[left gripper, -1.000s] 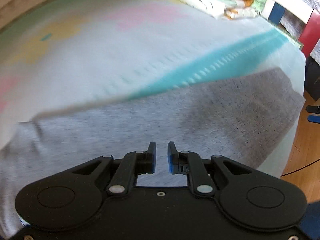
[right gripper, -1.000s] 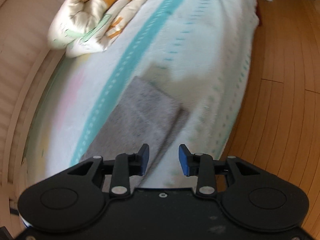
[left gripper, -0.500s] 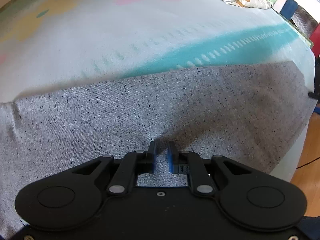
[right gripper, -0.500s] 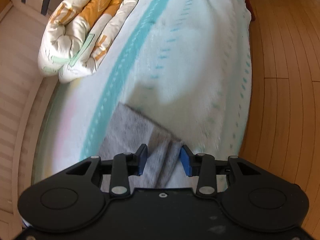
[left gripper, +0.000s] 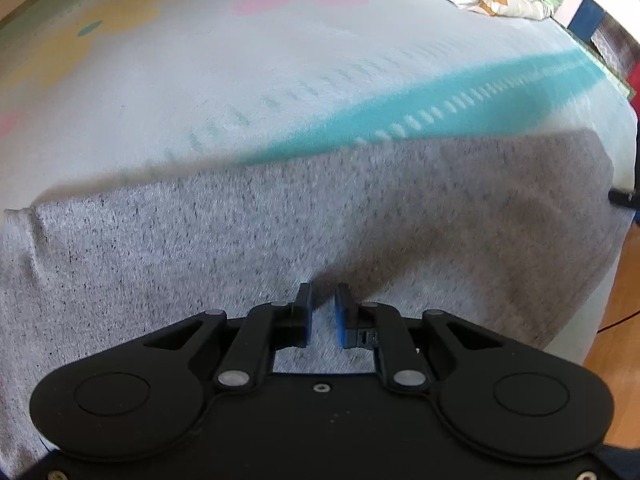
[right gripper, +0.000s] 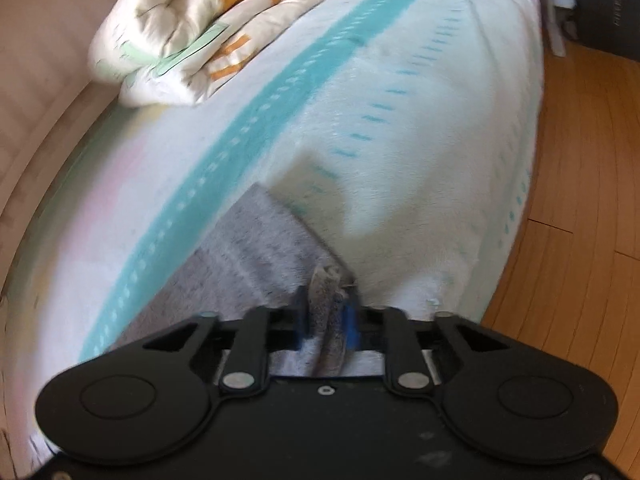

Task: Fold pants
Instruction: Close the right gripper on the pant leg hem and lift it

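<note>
grey pants [left gripper: 280, 232] lay flat across bed blanket [left gripper: 240, 92], leg end near bed's right edge | right gripper [right gripper: 326, 316] jaws closing, hem bunched between, to lift for fold | left gripper [left gripper: 322, 312] narrow over fabric, grip: can't tell

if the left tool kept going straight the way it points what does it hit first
Most likely the grey speckled knit pants spread on the bed, directly ahead of the left tool; how close they lie is unclear.

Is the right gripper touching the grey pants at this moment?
Touching. In the right wrist view a bunched fold of the pants sits squeezed between the closing pads of the right gripper.
</note>
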The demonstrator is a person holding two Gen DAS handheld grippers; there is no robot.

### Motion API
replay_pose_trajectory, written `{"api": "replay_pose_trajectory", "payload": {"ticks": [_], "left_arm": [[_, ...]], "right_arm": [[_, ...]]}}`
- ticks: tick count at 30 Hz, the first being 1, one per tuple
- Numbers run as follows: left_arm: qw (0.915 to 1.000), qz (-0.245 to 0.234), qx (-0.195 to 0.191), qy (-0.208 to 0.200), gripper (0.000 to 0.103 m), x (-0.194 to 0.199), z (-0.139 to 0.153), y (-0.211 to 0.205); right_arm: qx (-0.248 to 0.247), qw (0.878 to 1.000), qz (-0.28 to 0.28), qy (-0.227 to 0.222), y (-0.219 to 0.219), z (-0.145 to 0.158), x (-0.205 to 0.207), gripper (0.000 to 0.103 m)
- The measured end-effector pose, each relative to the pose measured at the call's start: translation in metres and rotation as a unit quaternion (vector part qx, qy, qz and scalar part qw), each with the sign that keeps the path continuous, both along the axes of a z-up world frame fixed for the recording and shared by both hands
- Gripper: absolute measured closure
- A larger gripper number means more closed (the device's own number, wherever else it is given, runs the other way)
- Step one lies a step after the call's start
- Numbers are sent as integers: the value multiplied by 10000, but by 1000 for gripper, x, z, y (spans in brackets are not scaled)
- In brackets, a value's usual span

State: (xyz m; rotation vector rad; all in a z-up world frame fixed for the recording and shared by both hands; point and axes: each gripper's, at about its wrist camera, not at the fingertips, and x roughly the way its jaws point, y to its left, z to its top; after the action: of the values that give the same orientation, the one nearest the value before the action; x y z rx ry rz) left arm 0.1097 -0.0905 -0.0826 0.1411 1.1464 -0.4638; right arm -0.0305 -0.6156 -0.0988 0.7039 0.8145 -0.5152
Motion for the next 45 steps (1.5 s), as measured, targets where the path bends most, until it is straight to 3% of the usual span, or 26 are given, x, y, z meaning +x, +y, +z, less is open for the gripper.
{"api": "replay_pose_trajectory", "payload": {"ticks": [8, 16, 19, 23, 30, 35, 38, 45], "left_arm": [[9987, 149, -493, -32, 82, 39, 26, -23], [9989, -9, -464, 99, 82, 61, 10, -66], [9995, -53, -277, 137, 82, 65, -6, -82], [9998, -98, -155, -113, 82, 65, -7, -87], [9983, -289, -475, -193, 82, 42, 20, -76], [9987, -412, -237, 160, 82, 43, -8, -88], [9981, -567, -155, -167, 82, 37, -6, -91], [9993, -164, -324, 108, 82, 41, 14, -49]], "right_arm": [[-152, 9997, 93, 170, 2, 2, 7, 90], [-179, 9995, 152, 232, 2, 2, 10, 90], [-189, 9993, 170, 260, 2, 3, 11, 90], [-259, 9989, 209, 319, 4, 4, 12, 90], [-361, 9982, 267, 392, 7, 4, 15, 90], [-421, 9977, 291, 449, 8, 7, 17, 90], [-478, 9971, 312, 494, 10, 10, 19, 90], [-781, 9952, 384, 453, 23, 38, 19, 90]]}}
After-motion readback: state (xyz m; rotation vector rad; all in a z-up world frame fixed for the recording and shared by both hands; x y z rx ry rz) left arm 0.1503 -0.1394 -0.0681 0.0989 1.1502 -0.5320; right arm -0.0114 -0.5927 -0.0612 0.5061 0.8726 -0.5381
